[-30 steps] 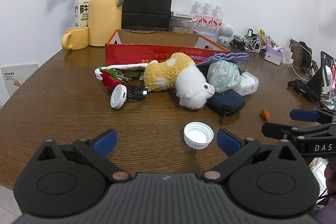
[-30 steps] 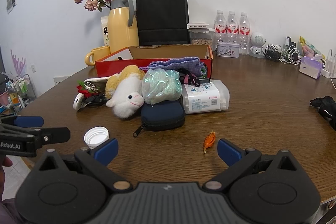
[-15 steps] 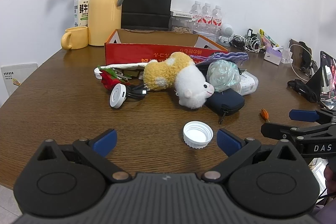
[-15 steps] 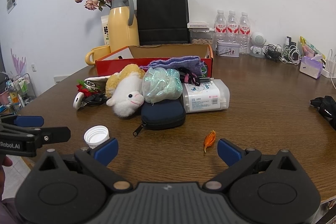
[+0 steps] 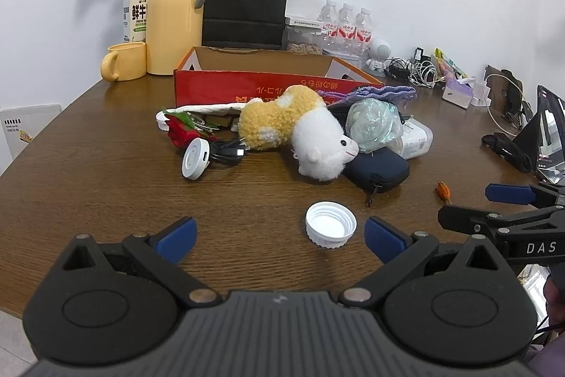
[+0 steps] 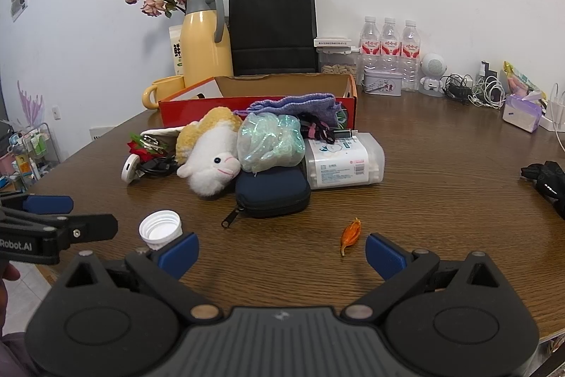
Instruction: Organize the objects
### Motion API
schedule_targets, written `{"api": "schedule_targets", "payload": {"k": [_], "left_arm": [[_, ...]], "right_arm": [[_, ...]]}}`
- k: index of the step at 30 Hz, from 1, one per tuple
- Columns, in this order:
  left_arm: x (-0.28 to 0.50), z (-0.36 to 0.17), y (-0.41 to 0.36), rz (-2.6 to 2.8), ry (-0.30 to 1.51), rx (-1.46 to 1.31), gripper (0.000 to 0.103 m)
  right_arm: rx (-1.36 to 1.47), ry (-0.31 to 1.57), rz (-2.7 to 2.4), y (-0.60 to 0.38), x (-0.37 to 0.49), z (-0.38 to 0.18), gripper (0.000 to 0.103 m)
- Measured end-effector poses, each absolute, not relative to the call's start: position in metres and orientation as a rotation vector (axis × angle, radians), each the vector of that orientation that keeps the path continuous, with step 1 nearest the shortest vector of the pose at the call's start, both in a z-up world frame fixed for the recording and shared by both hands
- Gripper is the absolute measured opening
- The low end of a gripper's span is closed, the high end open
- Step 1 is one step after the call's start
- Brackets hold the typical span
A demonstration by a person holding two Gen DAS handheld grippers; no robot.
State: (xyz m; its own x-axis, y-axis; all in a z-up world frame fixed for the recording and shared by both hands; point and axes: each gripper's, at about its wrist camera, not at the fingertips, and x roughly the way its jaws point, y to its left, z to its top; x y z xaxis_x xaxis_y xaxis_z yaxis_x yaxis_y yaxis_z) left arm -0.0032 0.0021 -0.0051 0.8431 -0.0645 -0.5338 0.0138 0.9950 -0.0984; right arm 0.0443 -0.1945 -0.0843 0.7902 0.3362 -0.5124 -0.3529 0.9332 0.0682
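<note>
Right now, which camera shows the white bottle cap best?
The left wrist view: the white bottle cap lies open side up, unobstructed, on the table ahead of the open left hand-held gripper. In the right wrist view the cap is off to the side, partly hidden by a blue fingertip.

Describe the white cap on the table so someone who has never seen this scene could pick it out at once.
Find the red box mid-table, then the pile in front of it. The cap lies alone on bare wood nearer the camera than the plush, open side up. Its ribbed rim sets it apart from the smooth white disc.

2 low wrist cams face fwd, both sharing the red box (image 5: 275, 83) (image 6: 254, 103).
</note>
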Motion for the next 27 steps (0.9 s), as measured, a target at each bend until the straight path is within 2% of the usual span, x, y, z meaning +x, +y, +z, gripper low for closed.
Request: {"api": "schedule_targets", "payload": {"k": [12, 16, 20, 22, 23, 25, 27], "left_arm": [[0.010, -0.018, -0.004, -0.091, 0.611, -0.100, 0.103], [0.020, -0.025, -0.006, -0.079, 0.612, -0.103, 0.103], [0.028, -0.027, -0.015, -0.105, 0.617, -0.064, 0.097], [0.031, -0.027, -0.020, -0.121, 0.614, -0.038, 0.093], [0.033, -0.028, -0.023, -0.128, 0.617, -0.029, 0.090], [0.038, -0.030, -0.027, -0.139, 0.628, -0.017, 0.079], [0.040, -0.031, -0.030, -0.142, 0.624, -0.005, 0.064]], "right_arm": [[-0.045, 0.568, 0.328, -0.204, 0.058, -0.099, 0.098], [-0.045, 0.587, 0.327, -0.209, 0.069, -0.107, 0.086], [-0.059, 0.590, 0.315, -0.209, 0.077, -0.112, 0.079], [-0.064, 0.593, 0.311, -0.209, 0.082, -0.113, 0.070], [-0.068, 0.592, 0.309, -0.209, 0.083, -0.114, 0.066], [-0.081, 0.589, 0.303, -0.209, 0.087, -0.115, 0.049], [-0.092, 0.580, 0.299, -0.209, 0.089, -0.115, 0.040]]}}
